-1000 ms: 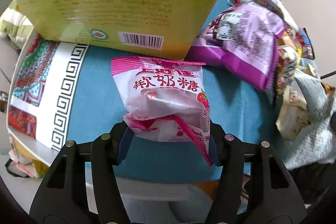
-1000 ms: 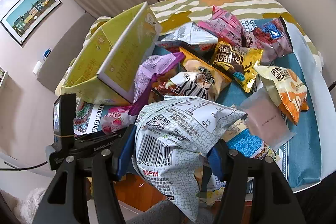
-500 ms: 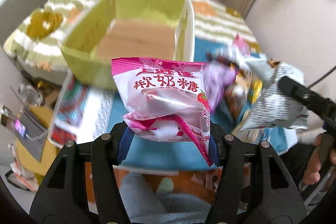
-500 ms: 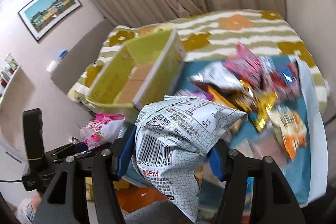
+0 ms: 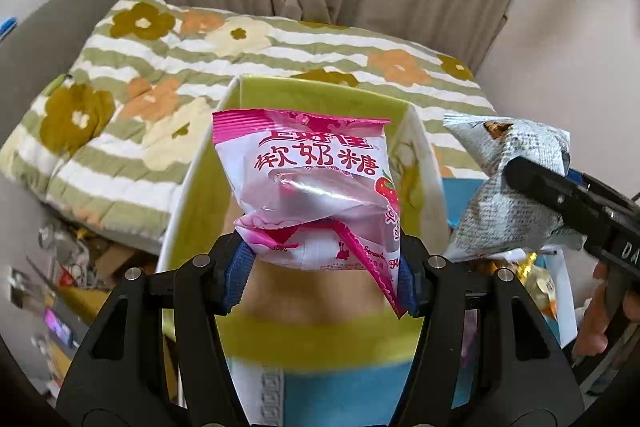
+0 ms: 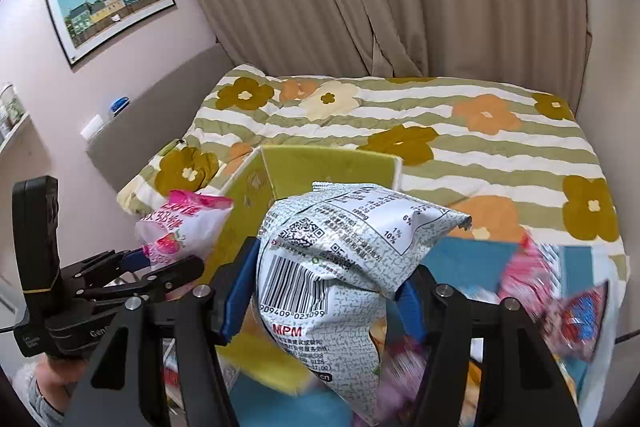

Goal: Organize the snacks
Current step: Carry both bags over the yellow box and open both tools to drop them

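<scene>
Left gripper (image 5: 324, 259) is clamped on the pink strawberry milk-candy bag (image 5: 308, 195) by its lower end — blue pads pinch the crumpled bottom seam, so the puffed top stands upright above the jaws. It hangs in the air over the open yellow-green cardboard box (image 5: 200, 195), roughly centred between the box walls; my read is it's lined up for a drop. The box floor looks bare where I can see it, though the bag hides much of it.

Right gripper (image 6: 324, 303) is closed on the grey-white crackle-print snack bag (image 6: 344, 259), barcode side facing the camera, also pinched low so the sealed top edge points up and forward. It sits just right of the box's right wall — near the opening but not clearly over it.

Remaining snack packets (image 6: 560, 307) lie blurred on the blue cloth (image 6: 472, 259) at far right. Both bags are light and slippery, so a low pinch risks them flopping on release.
</scene>
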Demonstrator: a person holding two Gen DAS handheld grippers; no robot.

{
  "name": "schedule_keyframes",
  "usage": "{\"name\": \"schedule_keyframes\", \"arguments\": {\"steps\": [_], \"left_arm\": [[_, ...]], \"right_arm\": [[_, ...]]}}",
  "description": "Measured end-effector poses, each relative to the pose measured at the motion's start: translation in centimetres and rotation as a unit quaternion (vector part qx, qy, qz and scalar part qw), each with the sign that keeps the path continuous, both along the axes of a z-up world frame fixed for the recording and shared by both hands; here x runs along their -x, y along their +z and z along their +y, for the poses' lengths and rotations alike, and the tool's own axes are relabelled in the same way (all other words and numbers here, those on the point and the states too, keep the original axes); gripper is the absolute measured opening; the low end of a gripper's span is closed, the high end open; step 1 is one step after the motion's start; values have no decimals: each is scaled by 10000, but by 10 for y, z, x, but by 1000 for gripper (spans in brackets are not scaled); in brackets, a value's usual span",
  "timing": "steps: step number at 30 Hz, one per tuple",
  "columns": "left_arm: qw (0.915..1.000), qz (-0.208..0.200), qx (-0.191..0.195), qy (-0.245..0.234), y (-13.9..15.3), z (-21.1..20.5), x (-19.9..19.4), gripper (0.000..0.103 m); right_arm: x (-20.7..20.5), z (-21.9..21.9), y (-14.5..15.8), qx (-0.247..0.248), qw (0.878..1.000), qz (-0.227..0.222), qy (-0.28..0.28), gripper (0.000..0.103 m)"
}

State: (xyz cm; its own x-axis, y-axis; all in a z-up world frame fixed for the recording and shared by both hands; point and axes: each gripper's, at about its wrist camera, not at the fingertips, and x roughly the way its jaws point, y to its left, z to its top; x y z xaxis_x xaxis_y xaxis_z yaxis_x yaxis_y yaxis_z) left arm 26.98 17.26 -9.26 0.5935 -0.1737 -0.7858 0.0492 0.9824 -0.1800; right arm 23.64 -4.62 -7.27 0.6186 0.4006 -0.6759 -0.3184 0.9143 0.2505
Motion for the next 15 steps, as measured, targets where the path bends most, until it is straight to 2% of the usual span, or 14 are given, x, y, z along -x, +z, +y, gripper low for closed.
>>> {"name": "schedule_keyframes", "arguments": {"steps": [6,7,9,10,11,15], "left_arm": [[9988,332,-26,-348,-27,12,-70,56],[9985,380,-83,-386,-34,12,-80,59],[9980,429,-175,-441,-42,11,-92,79],[9978,421,-240,-458,-45,11,-97,99],[9978,379,-288,-467,-47,12,-99,103],[9971,438,-316,-531,-55,16,-97,103]], "right_arm": [[-52,32,-14,273,9991,156,-295,58],[-60,34,-17,320,9987,197,-349,58],[-71,37,-24,402,9979,263,-444,58],[-75,38,-27,449,9974,296,-489,58],[-79,39,-30,505,9967,336,-538,58],[-89,41,-41,666,9945,496,-646,58]]}}
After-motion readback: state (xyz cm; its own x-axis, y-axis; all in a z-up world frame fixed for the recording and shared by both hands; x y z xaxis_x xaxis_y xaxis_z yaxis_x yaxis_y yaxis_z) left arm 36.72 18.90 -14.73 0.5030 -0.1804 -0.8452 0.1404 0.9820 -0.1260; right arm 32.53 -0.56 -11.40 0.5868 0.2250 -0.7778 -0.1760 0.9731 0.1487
